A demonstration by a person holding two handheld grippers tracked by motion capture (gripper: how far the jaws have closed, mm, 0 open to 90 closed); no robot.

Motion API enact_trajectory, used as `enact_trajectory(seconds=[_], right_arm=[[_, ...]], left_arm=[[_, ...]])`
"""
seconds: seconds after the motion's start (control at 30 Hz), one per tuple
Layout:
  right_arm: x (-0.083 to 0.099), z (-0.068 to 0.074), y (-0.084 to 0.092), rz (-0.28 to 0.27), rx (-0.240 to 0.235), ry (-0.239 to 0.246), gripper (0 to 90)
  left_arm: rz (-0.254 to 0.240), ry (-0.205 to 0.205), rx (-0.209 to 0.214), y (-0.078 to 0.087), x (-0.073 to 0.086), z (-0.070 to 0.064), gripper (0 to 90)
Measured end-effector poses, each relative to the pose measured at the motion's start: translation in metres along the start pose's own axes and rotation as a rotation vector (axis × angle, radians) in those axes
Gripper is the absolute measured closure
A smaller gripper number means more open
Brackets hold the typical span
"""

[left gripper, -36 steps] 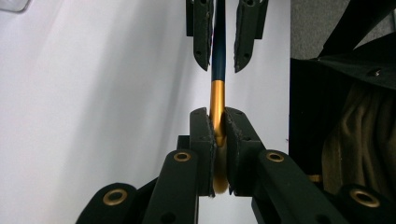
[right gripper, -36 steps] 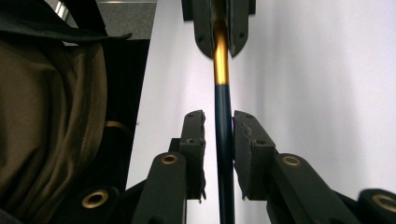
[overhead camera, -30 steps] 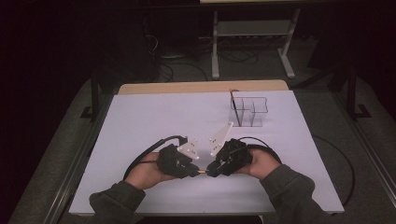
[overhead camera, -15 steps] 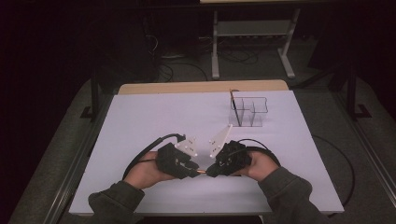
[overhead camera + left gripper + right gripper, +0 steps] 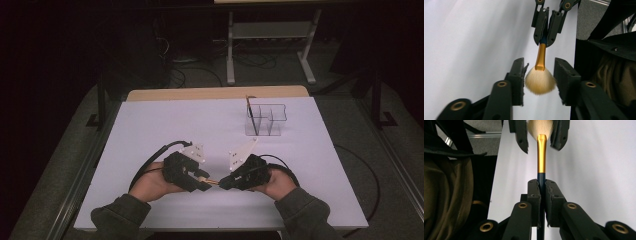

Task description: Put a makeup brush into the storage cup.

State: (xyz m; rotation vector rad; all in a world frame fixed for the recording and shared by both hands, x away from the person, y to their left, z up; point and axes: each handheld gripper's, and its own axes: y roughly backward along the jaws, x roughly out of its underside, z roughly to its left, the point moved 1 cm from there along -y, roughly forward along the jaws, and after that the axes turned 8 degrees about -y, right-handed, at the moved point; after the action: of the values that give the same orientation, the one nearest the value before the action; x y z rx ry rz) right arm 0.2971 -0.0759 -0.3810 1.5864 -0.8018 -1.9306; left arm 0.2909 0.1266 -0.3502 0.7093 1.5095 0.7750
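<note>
Your right gripper (image 5: 542, 202) has its jaws closed tight on the dark blue handle of a makeup brush (image 5: 541, 157), the two pads pressed against the handle from either side with no gap showing. Ahead of those jaws the brush runs straight out: first the dark handle, then the gold ferrule, then the pale bristles at the far end.

Your left gripper (image 5: 539, 82) faces it from the opposite side, and its jaws stand wide apart with nothing clamped. The brush (image 5: 540, 75) has its fluffy head sitting between your left jaws, near their tips. The bristles lie just beside the left-hand pad in the left gripper view and may be brushing it; a clear gap separates them from the other pad. The gold ferrule pokes out beyond your left jaw tips toward your right gripper (image 5: 547, 27).

In the high view your two hands are low on the white table (image 5: 165, 125), the left gripper (image 5: 204, 181) and right gripper (image 5: 225, 180) pointing at each other tip to tip, with the brush (image 5: 214, 180) bridging the short space between them and held off the surface as far as you can tell. Well beyond both sets of jaws, on the far right part of the table, stands a clear divided organiser (image 5: 270, 117) with a thin dark stick (image 5: 251, 116) upright in its left compartment
</note>
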Motion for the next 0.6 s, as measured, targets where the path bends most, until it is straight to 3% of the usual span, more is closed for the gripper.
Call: enact_trajectory(seconds=[0.17, 0.37, 0.6], right_arm=[[-0.0005, 0.0005, 0.0012, -0.018, 0.006, 0.017, 82.6], [-0.0008, 0.0022, -0.0004, -0.01, 0.01, 0.028, 82.6], [-0.0041, 0.0032, -0.0024, 0.025, 0.0, 0.033, 81.2]], left_arm=[[-0.012, -0.012, 0.005, 0.0025, -0.0011, 0.001, 77.0], [-0.026, -0.016, 0.016, 0.0041, -0.0032, 0.0006, 81.2], [0.003, -0.033, 0.016, 0.005, -0.006, -0.0018, 82.2]])
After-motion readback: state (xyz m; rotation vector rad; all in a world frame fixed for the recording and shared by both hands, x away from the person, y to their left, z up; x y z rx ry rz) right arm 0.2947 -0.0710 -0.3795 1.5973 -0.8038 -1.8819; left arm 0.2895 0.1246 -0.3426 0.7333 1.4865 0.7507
